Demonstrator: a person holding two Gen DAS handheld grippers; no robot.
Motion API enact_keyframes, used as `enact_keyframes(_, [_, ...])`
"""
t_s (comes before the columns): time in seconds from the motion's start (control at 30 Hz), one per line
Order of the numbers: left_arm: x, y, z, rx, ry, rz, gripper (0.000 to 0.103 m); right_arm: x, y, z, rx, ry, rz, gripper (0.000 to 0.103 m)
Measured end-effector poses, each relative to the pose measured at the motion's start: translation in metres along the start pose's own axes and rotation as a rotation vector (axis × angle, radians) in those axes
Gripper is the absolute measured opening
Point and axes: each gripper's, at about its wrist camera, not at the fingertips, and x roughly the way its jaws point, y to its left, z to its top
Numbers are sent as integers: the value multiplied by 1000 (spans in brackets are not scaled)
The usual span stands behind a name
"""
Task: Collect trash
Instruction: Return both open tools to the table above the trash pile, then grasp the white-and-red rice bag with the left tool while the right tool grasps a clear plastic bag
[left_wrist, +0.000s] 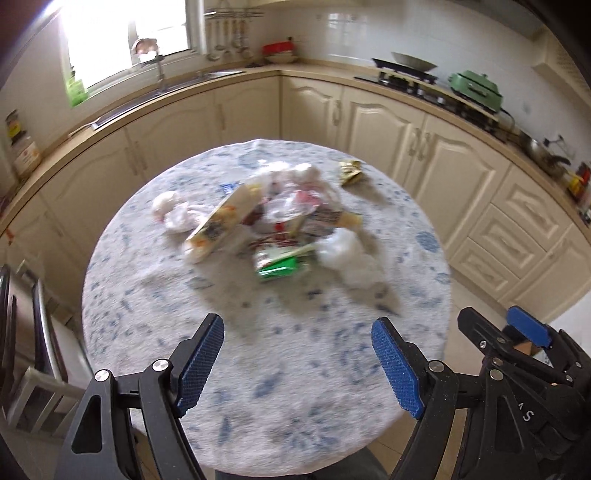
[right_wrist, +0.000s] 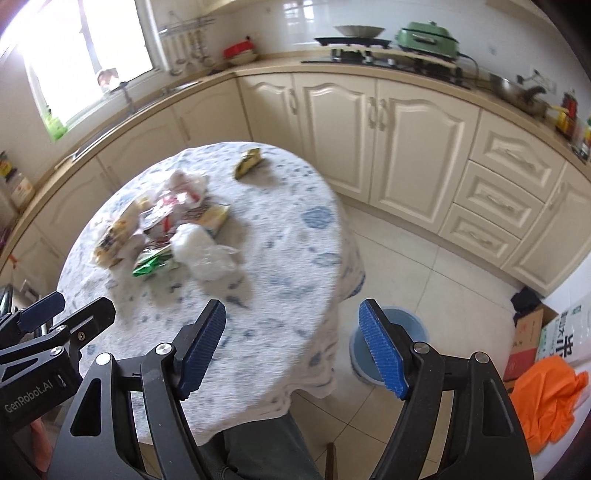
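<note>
While both grippers, left gripper (left_wrist: 297, 363) and right gripper (right_wrist: 291, 347), hover with jaws wide and empty, approach the trash pile (left_wrist: 266, 225) mid-table (left_wrist: 258, 406), taking the loose crumpled plastic (left_wrist: 347, 254) first.

Heap of crumpled trash mid-counter: long cream printed wrapper (left_wrist: 221, 221) lying tilted, green foil packet (left_wrist: 281, 266) at near edge, crumpled clear plastic bags (left_wrist: 347, 254) beside it, white tissue wad (left_wrist: 171, 210) left; gold foil wrapper (left_wrist: 351, 171) lies apart, far side.
</note>
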Motion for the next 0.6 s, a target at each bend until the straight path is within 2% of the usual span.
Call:
enact_keyframes(0.27, [9, 36, -1, -68, 39, 34, 79, 23, 42, 5, -73, 34, 28, 77])
enact_keyframes(0.4, [24, 49, 6, -80, 63, 33, 83, 39, 57, 10, -100, 57, 31, 77])
enact_keyframes(0.6, [61, 56, 28, -86, 100, 10, 83, 75, 72, 25, -133, 106, 23, 77])
